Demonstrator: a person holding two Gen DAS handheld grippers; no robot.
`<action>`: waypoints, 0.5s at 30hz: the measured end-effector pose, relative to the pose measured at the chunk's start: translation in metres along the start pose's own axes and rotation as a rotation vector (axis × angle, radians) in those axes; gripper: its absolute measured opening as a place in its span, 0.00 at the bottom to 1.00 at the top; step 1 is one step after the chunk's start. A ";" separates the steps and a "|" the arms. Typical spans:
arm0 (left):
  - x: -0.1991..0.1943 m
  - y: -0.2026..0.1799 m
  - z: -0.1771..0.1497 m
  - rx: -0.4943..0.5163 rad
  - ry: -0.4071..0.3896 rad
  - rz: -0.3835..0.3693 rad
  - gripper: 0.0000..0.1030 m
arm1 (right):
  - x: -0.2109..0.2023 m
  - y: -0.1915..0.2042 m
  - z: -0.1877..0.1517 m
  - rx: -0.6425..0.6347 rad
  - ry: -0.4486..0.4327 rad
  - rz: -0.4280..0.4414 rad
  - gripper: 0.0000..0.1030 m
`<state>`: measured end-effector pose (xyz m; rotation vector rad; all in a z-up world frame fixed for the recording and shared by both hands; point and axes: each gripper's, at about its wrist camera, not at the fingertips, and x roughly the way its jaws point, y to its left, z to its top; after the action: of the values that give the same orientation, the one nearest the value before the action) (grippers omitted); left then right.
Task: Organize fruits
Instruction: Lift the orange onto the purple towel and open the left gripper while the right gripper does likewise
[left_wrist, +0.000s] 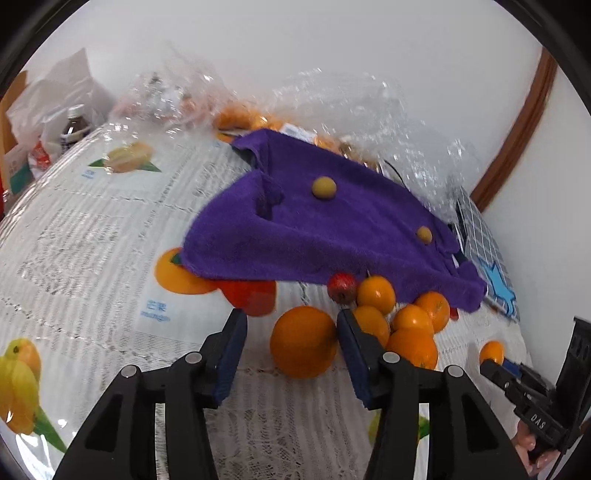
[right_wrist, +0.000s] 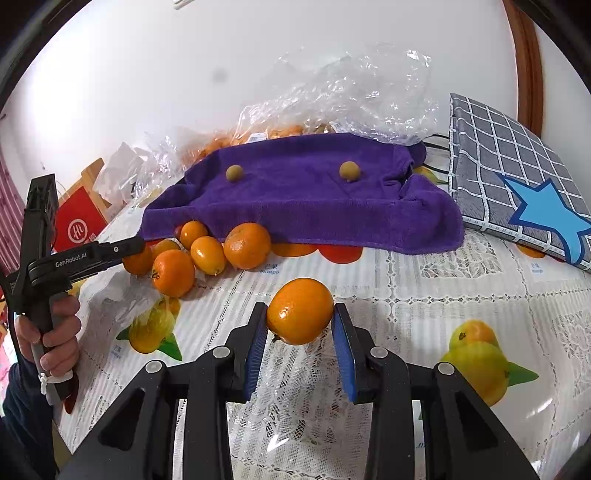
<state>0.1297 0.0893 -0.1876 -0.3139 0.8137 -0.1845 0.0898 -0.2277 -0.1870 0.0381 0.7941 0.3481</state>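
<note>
The right gripper (right_wrist: 300, 325) reaches forward low over the tablecloth (right_wrist: 424, 295), its blue pads (right_wrist: 256, 343) pressed on both sides of an orange (right_wrist: 300, 311), clamped and lifted slightly off the cloth. The left gripper (left_wrist: 291, 334) also points forward over the table, tilted, with its fingers spread wide; a big orange (left_wrist: 303, 341) sits between them, touching the right pad (left_wrist: 351, 343) and clear of the left one, resting on the cloth. A hand (right_wrist: 48, 332) grips the left tool's handle at the left edge of the right wrist view. Just beyond lies a cluster of oranges (right_wrist: 207, 251) at the edge of a purple towel (right_wrist: 303, 199). Two small yellow-green fruits (right_wrist: 349, 171) rest on the towel, well apart. Behind it, crumpled clear plastic (right_wrist: 354, 92) covers more oranges. A grey checked cushion (right_wrist: 509, 166) lies to the right.
</note>
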 end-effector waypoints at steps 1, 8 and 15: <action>0.001 -0.001 -0.001 0.009 0.006 0.001 0.49 | 0.000 0.000 0.000 0.000 0.001 0.004 0.34; 0.000 -0.003 -0.005 0.025 0.022 -0.004 0.35 | 0.002 0.002 0.000 -0.006 0.012 -0.012 0.34; -0.011 0.000 -0.004 0.007 -0.040 0.000 0.35 | -0.004 -0.002 -0.001 0.012 -0.015 0.016 0.34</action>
<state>0.1191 0.0918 -0.1828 -0.3104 0.7729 -0.1809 0.0873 -0.2313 -0.1858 0.0581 0.7818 0.3579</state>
